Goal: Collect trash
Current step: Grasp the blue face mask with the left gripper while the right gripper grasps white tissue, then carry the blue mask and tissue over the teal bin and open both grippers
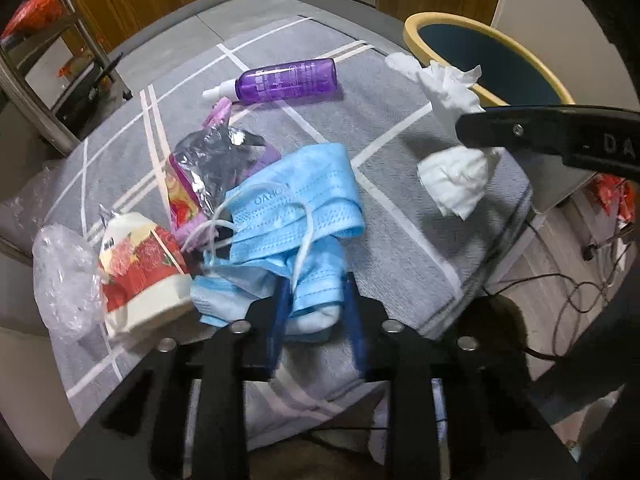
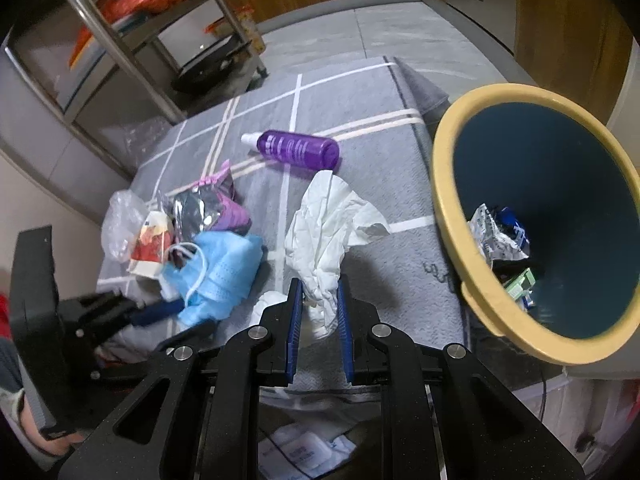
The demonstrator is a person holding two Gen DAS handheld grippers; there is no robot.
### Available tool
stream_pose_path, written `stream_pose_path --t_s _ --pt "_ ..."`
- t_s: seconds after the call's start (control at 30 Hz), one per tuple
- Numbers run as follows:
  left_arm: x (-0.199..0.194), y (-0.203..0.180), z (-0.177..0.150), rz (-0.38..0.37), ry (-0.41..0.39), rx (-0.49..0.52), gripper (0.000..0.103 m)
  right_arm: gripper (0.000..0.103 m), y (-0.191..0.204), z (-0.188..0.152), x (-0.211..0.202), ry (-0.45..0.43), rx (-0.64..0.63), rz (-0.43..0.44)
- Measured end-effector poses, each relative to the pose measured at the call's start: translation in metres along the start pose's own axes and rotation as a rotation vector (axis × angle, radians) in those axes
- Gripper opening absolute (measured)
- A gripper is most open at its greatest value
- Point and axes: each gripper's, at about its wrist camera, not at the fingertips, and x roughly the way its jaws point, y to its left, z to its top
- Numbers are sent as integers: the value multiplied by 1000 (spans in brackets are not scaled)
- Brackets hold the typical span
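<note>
1. In the left wrist view the left gripper (image 1: 316,300) sits at lower centre, its two blue pads drawn close with the near end of a crumpled blue face mask (image 1: 296,220) pinched between them.
2. The mask spreads up from those pads to mid-frame, its white ear loops tangled across it.
3. In the right wrist view the right gripper (image 2: 318,300) is at lower centre, its blue pads narrowed onto the twisted lower end of a white tissue (image 2: 328,224); the tissue fans upward out of the pads towards mid-frame.
4. In the left wrist view the same tissue (image 1: 452,128) shows at upper right, clamped across its middle by the black finger of the right gripper (image 1: 480,126) that reaches in from the right edge.
5. Just left of the mask in both views lies a heap of wrappers: a silvery foil pouch with purple edges (image 1: 212,160), a red and white printed packet (image 1: 140,276), and clear crinkled plastic (image 1: 64,280) at the far left.
6. Above the heap, apart from it, a purple spray bottle (image 1: 280,80) lies on its side.
7. All of this rests on a grey cloth with white stripes (image 2: 360,92).
8. A bin with a yellow rim and dark blue inside (image 2: 452,216) fills the right side of the right wrist view, tilted towards the camera, with crumpled packaging already at its bottom; in the left wrist view its rim (image 1: 416,40) shows at upper right behind the tissue.
</note>
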Motion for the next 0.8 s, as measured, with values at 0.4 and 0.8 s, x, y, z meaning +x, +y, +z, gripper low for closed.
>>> stream_pose_path --t_s 0.4,0.8 --pt "-69 39 7 -154 -115 -156 21 19 -1 4 -16 -49 18 41" --pt "-102 39 55 -183 -241 -200 21 19 -18 4 -59 -147 33 24"
